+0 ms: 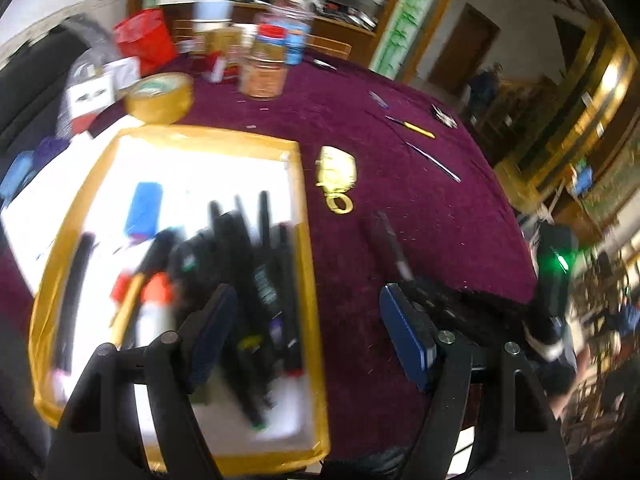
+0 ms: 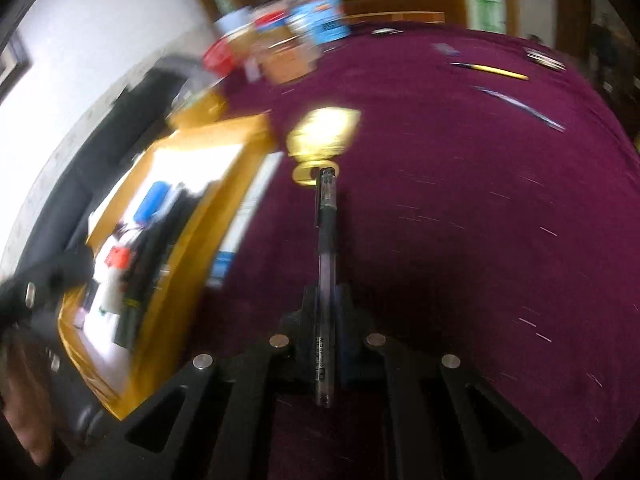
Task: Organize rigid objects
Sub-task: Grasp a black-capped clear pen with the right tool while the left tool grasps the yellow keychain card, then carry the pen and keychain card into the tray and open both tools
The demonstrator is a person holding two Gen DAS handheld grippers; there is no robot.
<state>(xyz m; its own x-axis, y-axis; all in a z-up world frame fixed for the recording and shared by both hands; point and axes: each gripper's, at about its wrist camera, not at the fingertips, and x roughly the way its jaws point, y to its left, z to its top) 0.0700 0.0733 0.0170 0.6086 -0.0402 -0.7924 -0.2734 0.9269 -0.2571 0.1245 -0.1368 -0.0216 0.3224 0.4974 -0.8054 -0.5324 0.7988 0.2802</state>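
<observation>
Left wrist view first: at the left of the frame your yellow-rimmed tray (image 1: 308, 264) lies on the tabletop (image 1: 420, 220), which is draped in purple cloth, and its white floor is crowded with dark pens (image 1: 256, 264), a blue item (image 1: 143, 208) and a white bottle with an orange-red cap (image 1: 154, 308), all blurred. Your left claw (image 1: 308, 332) hangs over the tray's right rim at the bottom of the frame, its blue-padded jaws standing wide apart with nothing between them. Above the tray a roll of tape (image 1: 160, 98) sits near a cluster of jars (image 1: 266, 68) and a red container (image 1: 144, 38). Just right of the tray's upper corner lies a yellow padlock (image 1: 336, 172). Further right, a yellow-handled tool (image 1: 412, 127) and a slim pen (image 1: 434, 162) rest well apart on the cloth near the upper right. Right wrist view, same order: the tray (image 2: 188, 216) runs along the left side, with part of a hand (image 2: 24, 432) at the lower left edge. At centre your right claw (image 2: 326, 308) is closed on a black pen (image 2: 326, 248), which stands straight up the frame from between the pads, its tip overlapping the padlock (image 2: 324, 130) in the picture. You cannot tell whether pen and padlock touch. The yellow-handled tool (image 2: 496, 72) lies at upper right.
</observation>
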